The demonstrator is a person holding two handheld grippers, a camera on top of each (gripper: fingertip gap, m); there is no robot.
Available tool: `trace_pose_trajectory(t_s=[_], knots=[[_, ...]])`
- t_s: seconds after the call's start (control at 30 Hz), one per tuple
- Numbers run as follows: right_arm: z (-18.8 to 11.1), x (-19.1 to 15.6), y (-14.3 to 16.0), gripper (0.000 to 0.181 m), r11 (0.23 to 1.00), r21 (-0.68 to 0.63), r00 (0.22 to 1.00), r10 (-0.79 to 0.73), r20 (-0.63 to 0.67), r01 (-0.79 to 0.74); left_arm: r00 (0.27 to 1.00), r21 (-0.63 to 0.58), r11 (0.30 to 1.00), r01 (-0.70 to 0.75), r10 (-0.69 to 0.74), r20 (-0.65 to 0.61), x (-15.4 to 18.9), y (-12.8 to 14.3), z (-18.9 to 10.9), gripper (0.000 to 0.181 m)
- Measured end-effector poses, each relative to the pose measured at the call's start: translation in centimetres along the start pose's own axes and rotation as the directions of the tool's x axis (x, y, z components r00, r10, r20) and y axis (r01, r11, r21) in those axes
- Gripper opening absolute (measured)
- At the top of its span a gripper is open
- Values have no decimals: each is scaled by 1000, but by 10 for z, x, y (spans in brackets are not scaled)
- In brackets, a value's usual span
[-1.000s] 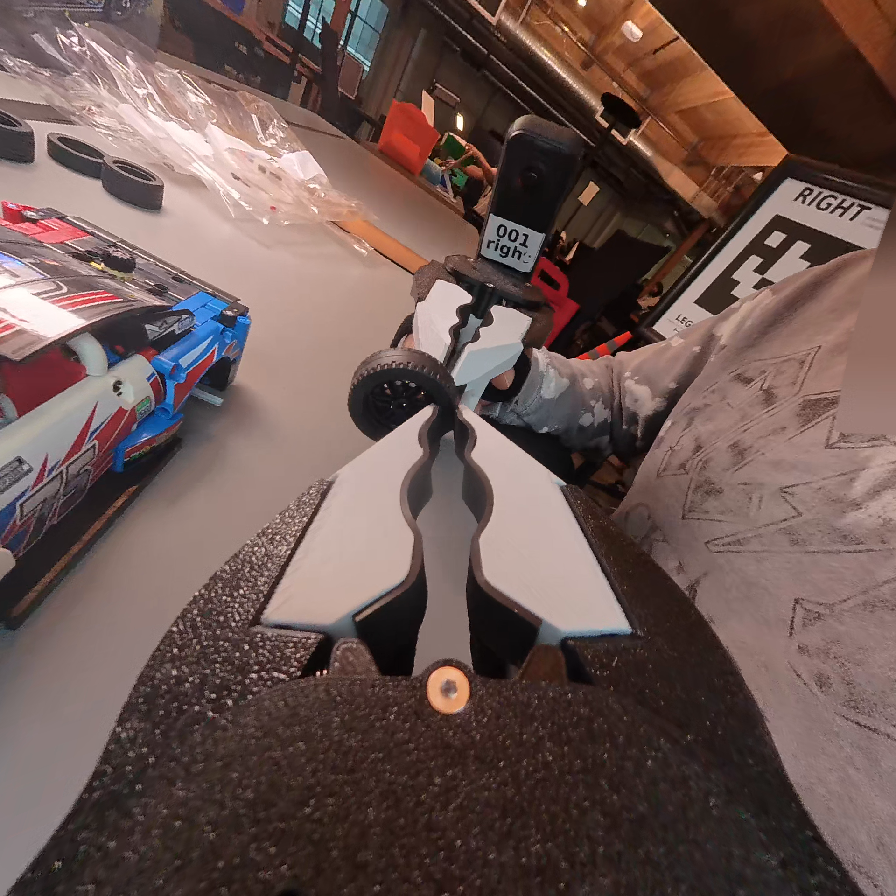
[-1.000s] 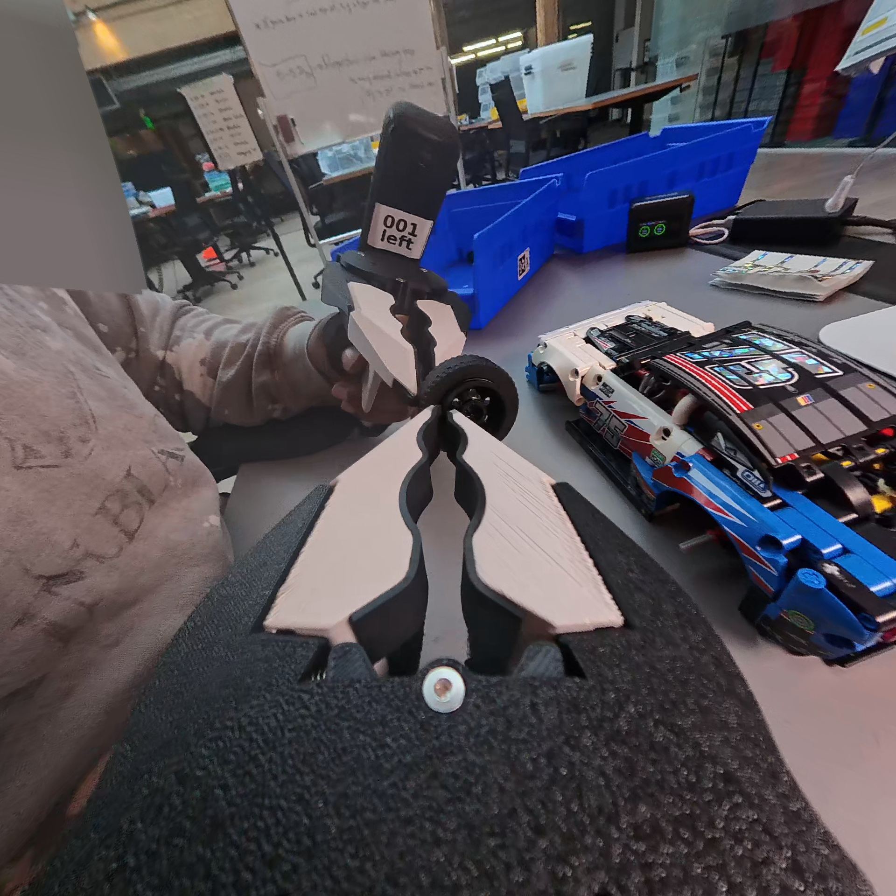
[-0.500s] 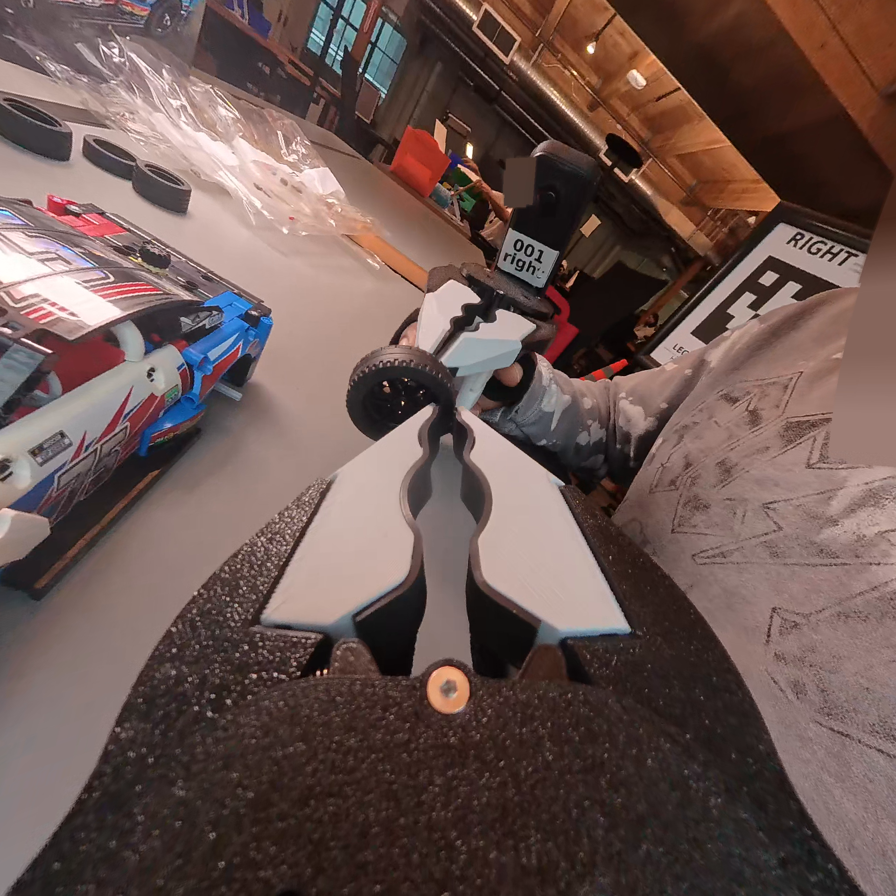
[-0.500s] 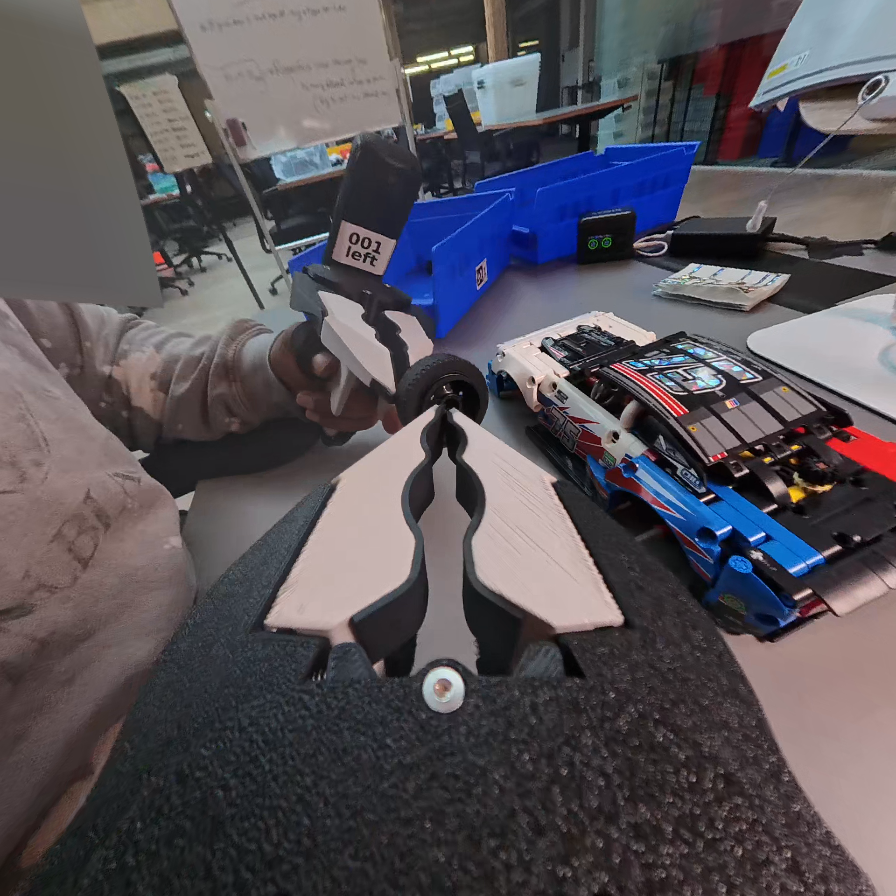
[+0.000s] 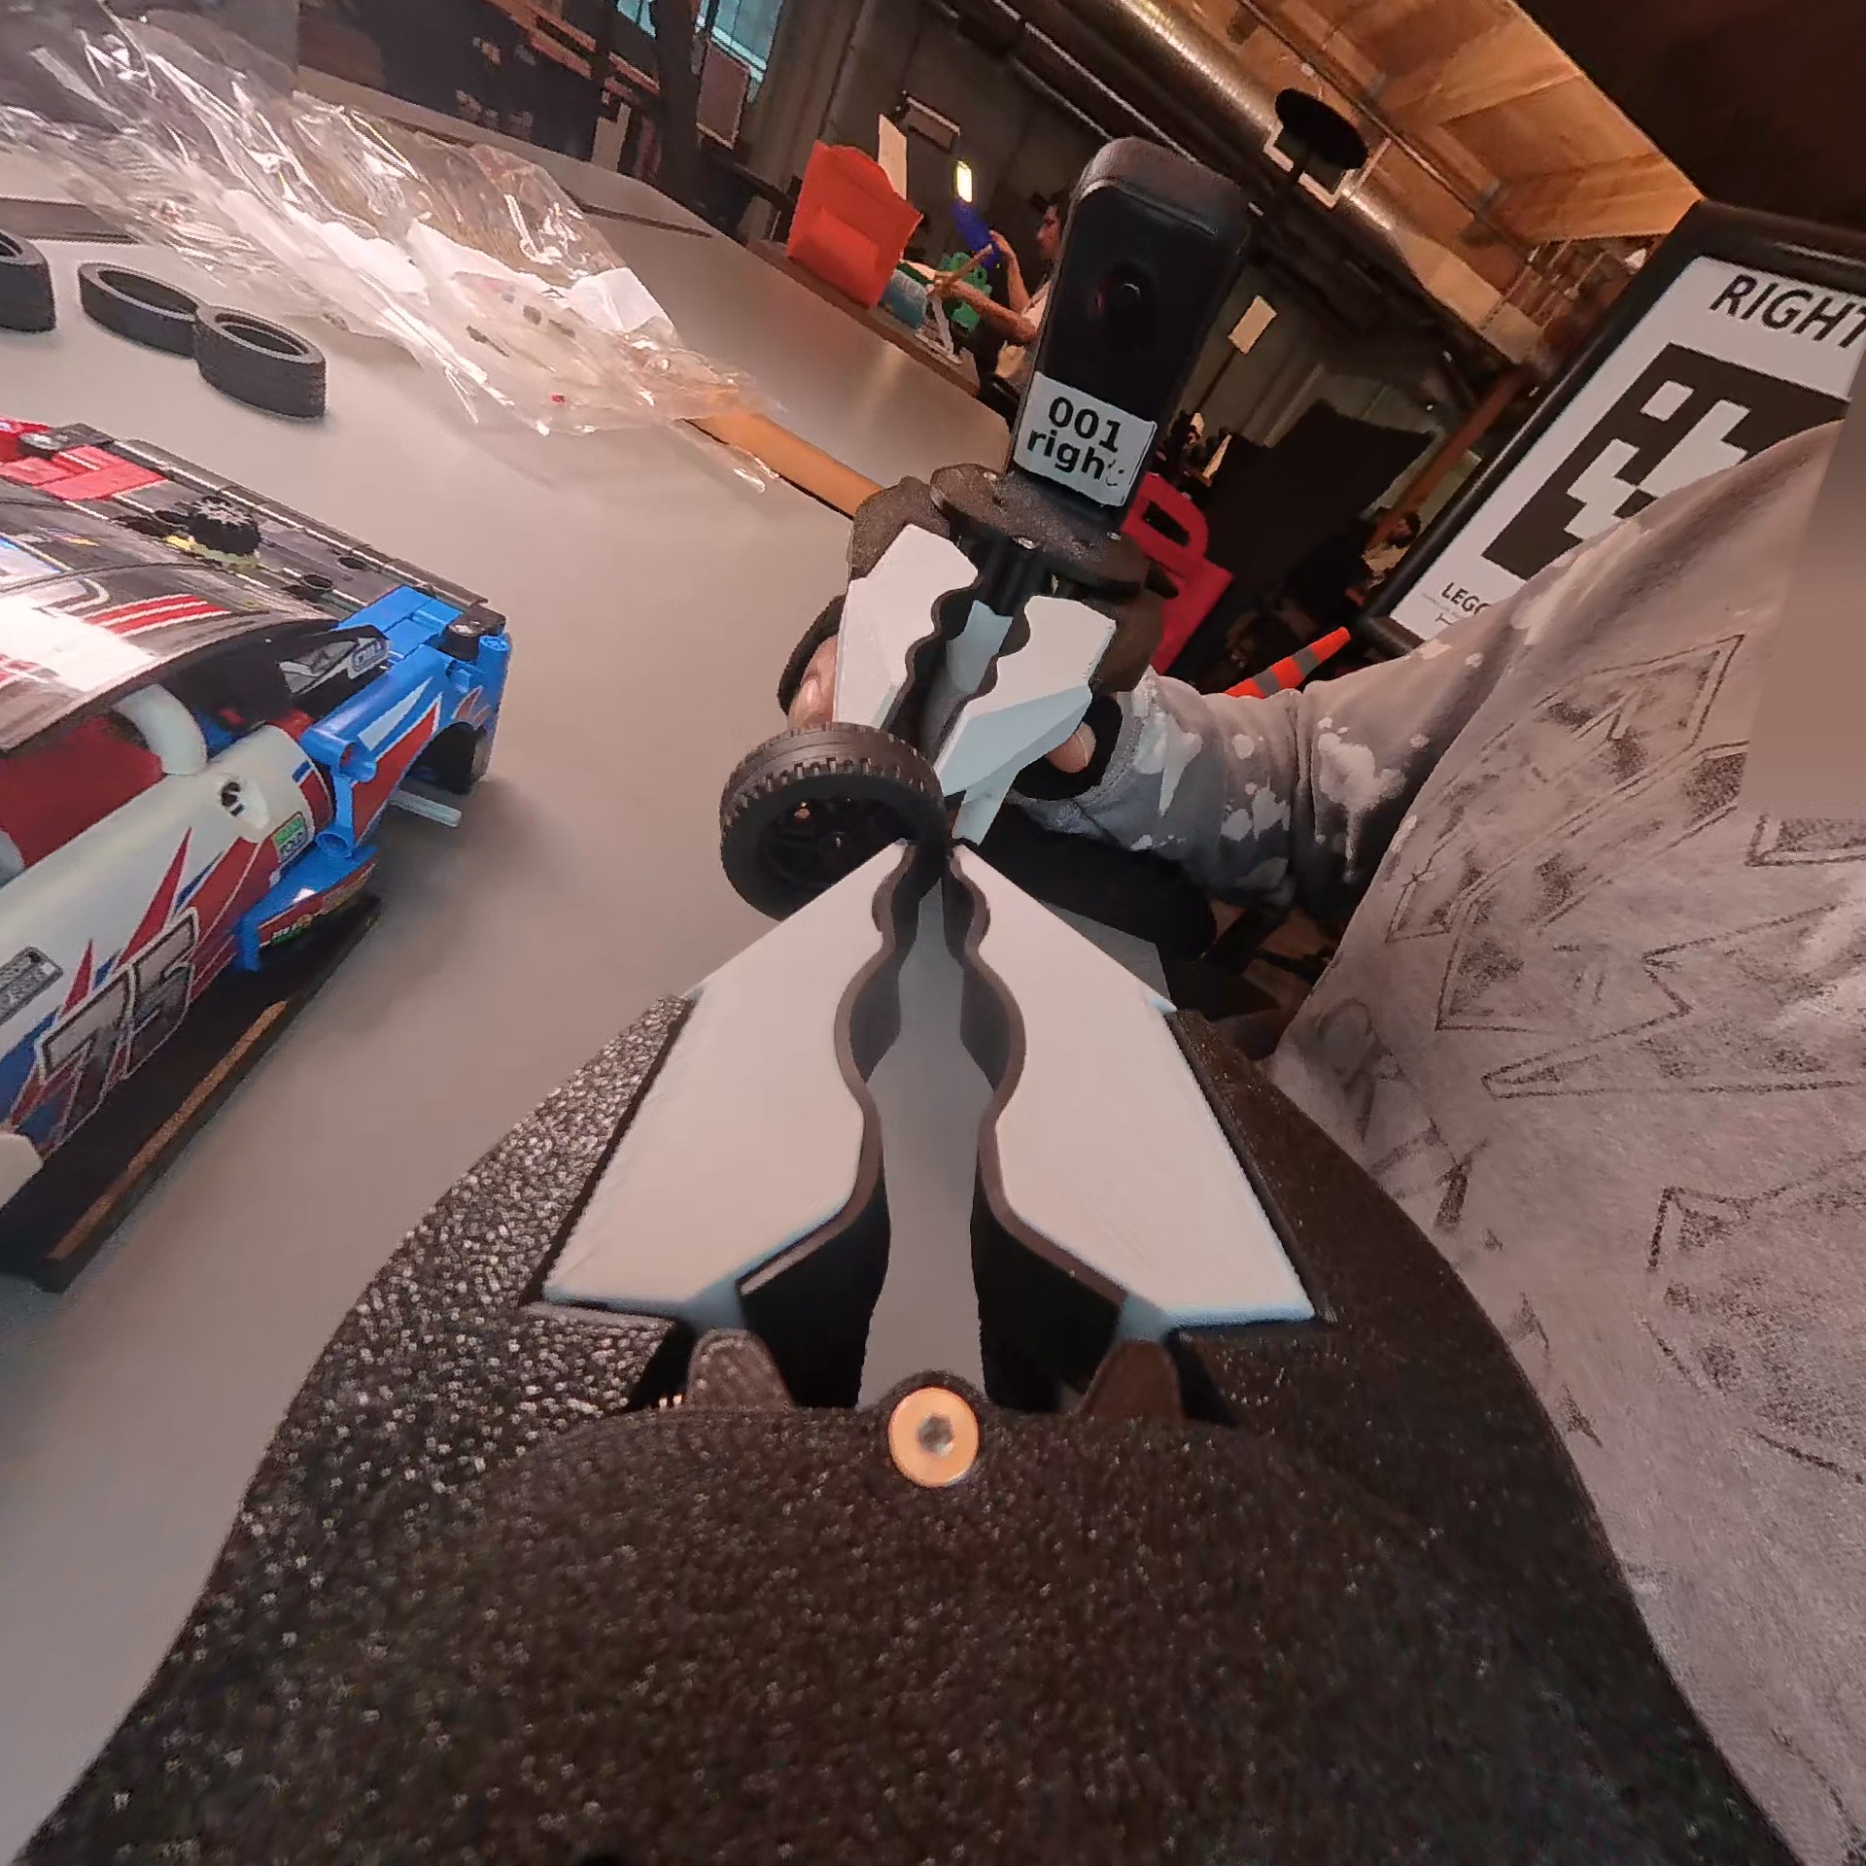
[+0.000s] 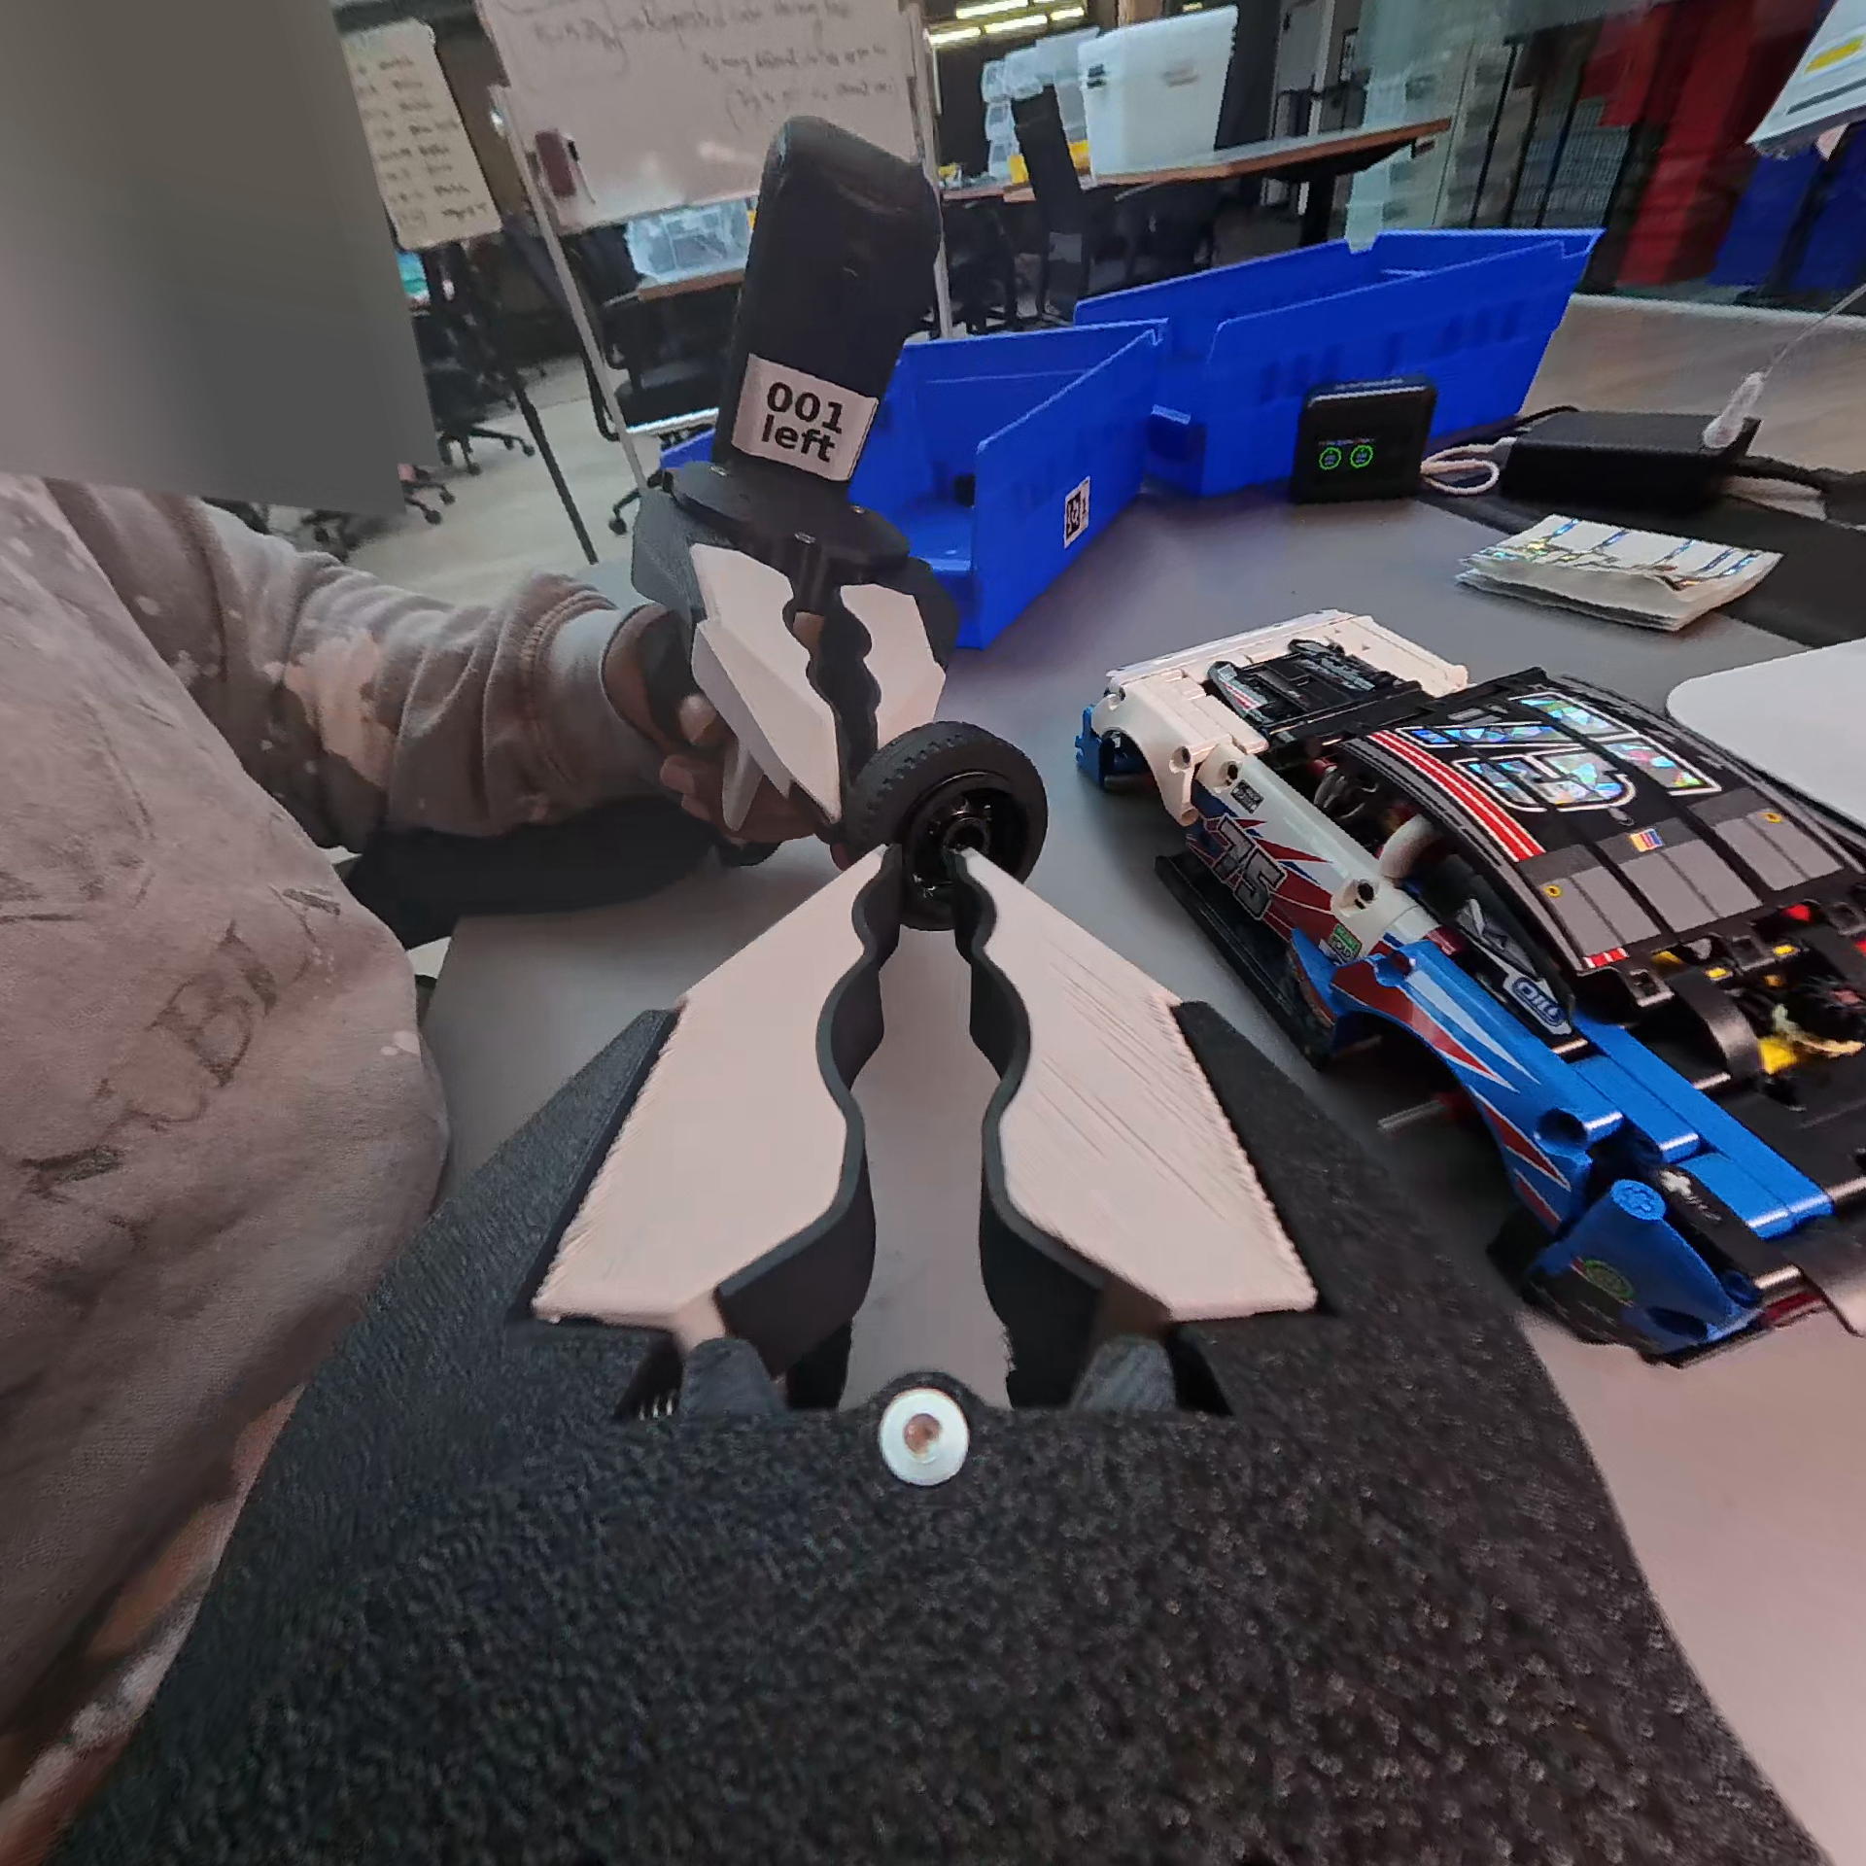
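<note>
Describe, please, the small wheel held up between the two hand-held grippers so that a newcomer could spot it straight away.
Start at the blue, white and red toy race car on the grey table. Beside its white end, in the air, the left hand-held gripper and the right hand-held gripper meet tip to tip on a small black wheel. Unlike the bare black tyres lying flat by the clear plastic bags, it has a rim.

Open lane: I see bare counter point(image 5: 565, 969) between the toy car point(image 5: 202, 808) and both tools.
Obstacle, car side: loose tyres point(image 5: 257, 364), plastic bags point(image 5: 404, 252).
Obstacle, far edge: blue bins point(image 6: 1262, 374).
</note>
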State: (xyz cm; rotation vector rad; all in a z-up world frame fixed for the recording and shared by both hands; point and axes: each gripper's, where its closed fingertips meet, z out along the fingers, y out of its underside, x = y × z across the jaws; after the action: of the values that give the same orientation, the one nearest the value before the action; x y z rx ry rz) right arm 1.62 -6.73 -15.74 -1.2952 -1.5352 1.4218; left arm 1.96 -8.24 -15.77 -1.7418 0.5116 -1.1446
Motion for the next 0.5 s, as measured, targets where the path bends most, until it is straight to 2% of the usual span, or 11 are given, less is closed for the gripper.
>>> trace_pose_trajectory(t_s=[0.07,0.13,0.2,0.3,0.43,0.5], knots=[[-1,-4,2,10,999,-18,999,-42,2,42,1000,-31,999,-23,22,-14,3,5,1,1],[0,-12,4,1,996,-26,996,-80,26,80,998,-50,997,-52,50,-39,8,8,1,0],[2,-15,10,0,993,-61,995,-97,35,99,994,-83,992,-99,95,-60,13,14,3,0],[1,-26,29,0,988,-139,990,-51,133,70,984,-160,973,-164,151,-91,19,27,6,0],[-2,-34,24,0,994,-106,977,1,214,22,978,-145,976,-160,136,-160,27,27,4,0],[-2,-31,24,0,993,-109,979,-10,205,33,981,-134,981,-142,122,-150,24,26,5,0]])
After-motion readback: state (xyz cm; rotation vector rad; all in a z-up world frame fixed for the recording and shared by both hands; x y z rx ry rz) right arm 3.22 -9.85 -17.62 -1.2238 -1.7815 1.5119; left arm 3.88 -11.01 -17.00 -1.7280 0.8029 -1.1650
